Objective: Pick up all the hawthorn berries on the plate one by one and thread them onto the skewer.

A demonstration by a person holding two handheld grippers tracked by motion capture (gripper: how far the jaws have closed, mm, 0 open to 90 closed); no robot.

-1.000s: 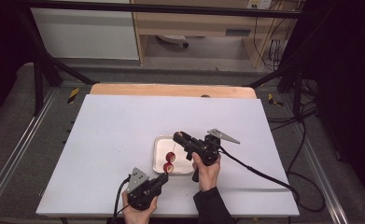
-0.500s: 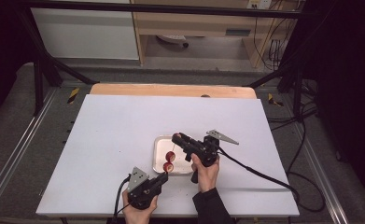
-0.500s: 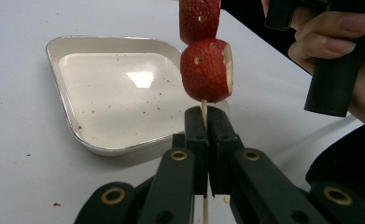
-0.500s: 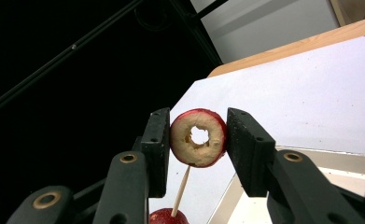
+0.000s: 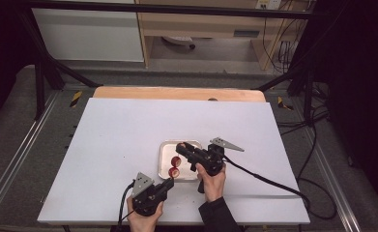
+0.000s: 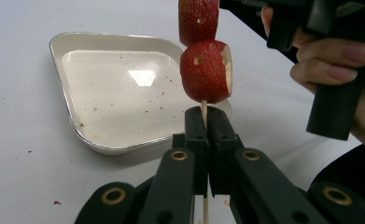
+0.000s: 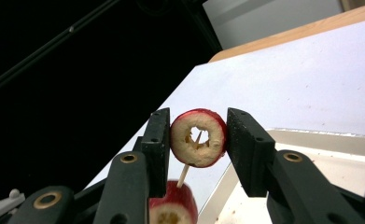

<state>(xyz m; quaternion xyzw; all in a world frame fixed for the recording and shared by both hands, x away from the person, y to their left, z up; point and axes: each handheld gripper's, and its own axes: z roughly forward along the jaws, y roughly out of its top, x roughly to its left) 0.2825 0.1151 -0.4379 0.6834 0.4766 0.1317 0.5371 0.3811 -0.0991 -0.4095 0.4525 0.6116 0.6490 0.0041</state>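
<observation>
Left gripper (image 6: 207,122) clenched on a thin wooden skewer (image 6: 203,113); the stick runs up between its shut jaws, and a red cored fruit piece (image 6: 205,71) sits on it just above the jaw tips. Right gripper (image 7: 196,140) grasps a second piece, a ring (image 7: 198,138), its pads pressing the red skin on both sides — the skewer tip shows inside the ring's hollow core, so this piece sits at the top of the stick, close above the first.

In the high view both pieces hang over the near left part of a shallow white tray (image 5: 163,147) on the white table (image 5: 119,135), the ring (image 5: 175,161) beyond the lower piece (image 5: 173,172), with the left gripper (image 5: 169,183) near the table's front edge and the right gripper (image 5: 181,148) reaching across the tray.

Hidden or unclear — the ring is cut off by the top edge of the left gripper view; the skewer's lower end passes behind the left jaws; the lower piece is blurred at the bottom of the right gripper view; the stick is too thin to make out from above.
</observation>
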